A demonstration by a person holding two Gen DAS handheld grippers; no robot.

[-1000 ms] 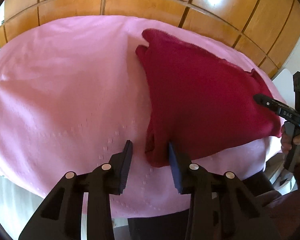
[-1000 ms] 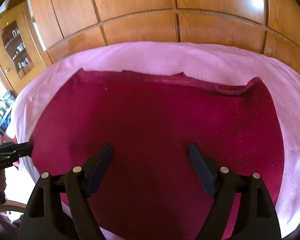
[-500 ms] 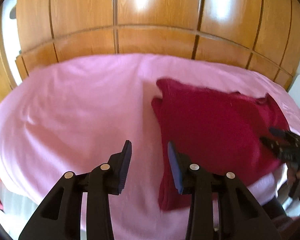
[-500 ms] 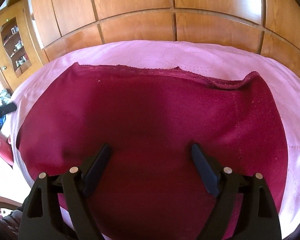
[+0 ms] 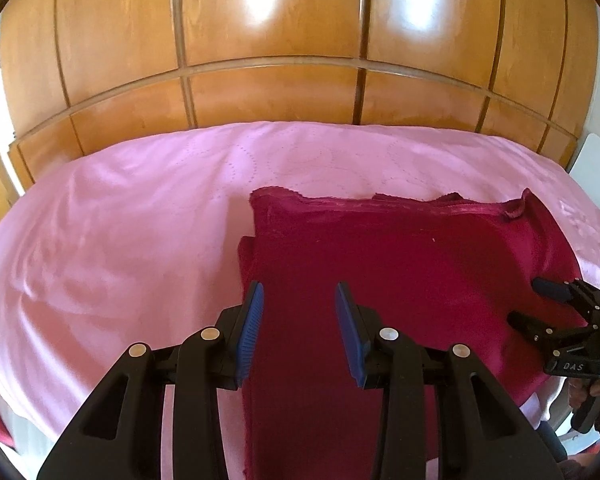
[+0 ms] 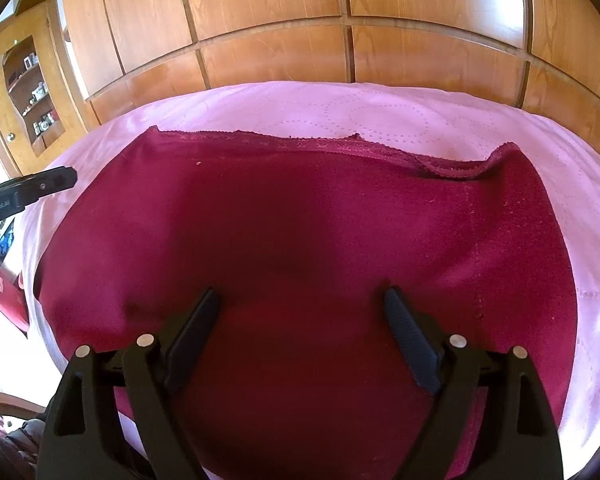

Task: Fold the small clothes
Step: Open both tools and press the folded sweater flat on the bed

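Note:
A dark red garment (image 5: pixel 400 280) lies spread flat on a pink cloth-covered table (image 5: pixel 120 240). It fills the right wrist view (image 6: pixel 300 240), lace hem along its far edge. My left gripper (image 5: pixel 299 328) is open and empty, hovering over the garment's left edge near the front. My right gripper (image 6: pixel 300 320) is open and empty, low over the garment's near middle. It also shows in the left wrist view (image 5: pixel 540 304) at the garment's right edge. The left gripper's finger (image 6: pixel 40 186) shows at the left in the right wrist view.
Wooden panelled cupboard doors (image 5: pixel 280 40) stand close behind the table. A wooden shelf unit with small items (image 6: pixel 32 84) is at the far left. The pink cloth (image 6: pixel 380 116) extends bare beyond the garment's far hem. Something red (image 6: pixel 12 300) lies below the table's left edge.
My left gripper has swung right and now faces the garment squarely from the front. The right gripper has dropped slightly closer to the garment. Both stay open.

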